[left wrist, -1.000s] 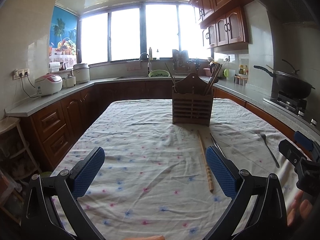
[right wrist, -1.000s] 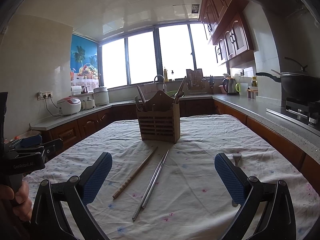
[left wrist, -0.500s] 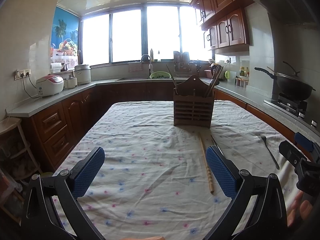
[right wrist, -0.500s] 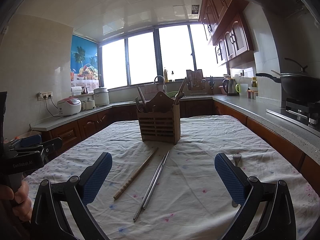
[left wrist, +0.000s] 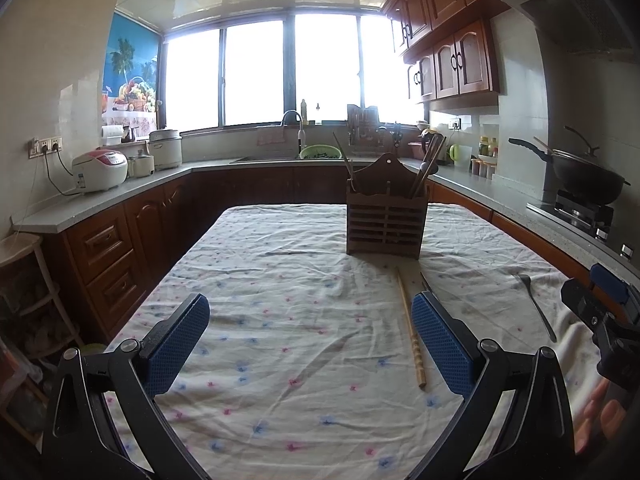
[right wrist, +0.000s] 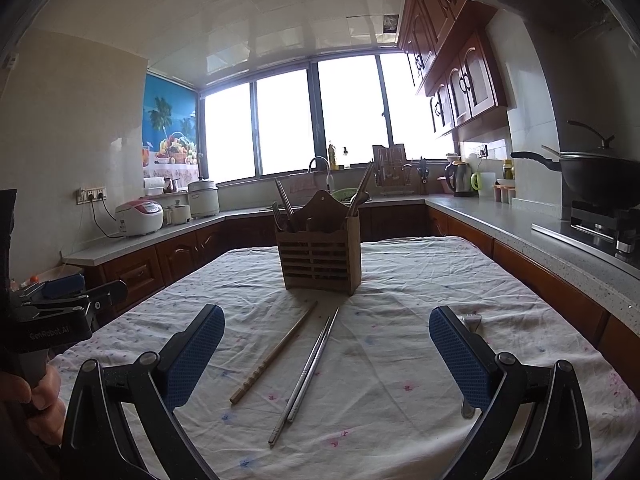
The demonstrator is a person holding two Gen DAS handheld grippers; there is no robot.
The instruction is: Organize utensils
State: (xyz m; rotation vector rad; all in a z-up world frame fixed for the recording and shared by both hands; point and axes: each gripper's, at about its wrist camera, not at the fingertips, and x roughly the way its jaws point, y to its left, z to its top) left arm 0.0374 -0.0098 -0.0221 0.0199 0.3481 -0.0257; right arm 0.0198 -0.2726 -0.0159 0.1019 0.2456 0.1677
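Utensils ahead of the right gripper, holder beyond

Table (right wrist: pixel 420 264) under its flowered cloth took up the middle of the kitchen, and the wooden utensil holder (right wrist: pixel 320 262) stood upright on the far half, already carrying several utensils. On the cloth on the person's side of it lay the loose pieces. The wooden chopstick (right wrist: pixel 274 354) and the pair of metal chopsticks (right wrist: pixel 306 374) ran lengthwise, far tips toward the holder and near ends toward the person, fanning slightly apart. The fork (left wrist: pixel 536 304) lay well off to the right, also pointing away.

The right gripper (right wrist: pixel 326 350) hovered above the cloth with its blue pads wide apart and nothing between them; in its view both sets of chopsticks lay ahead, between the fingers. The left gripper (left wrist: pixel 310 338) was likewise spread and empty, with the wooden chopstick just inside its right finger and the metal pair mostly hidden behind it. By my reckoning the right hand was the better placed, though the sticks lay along its reach, so its wrist would need turning to close across them.
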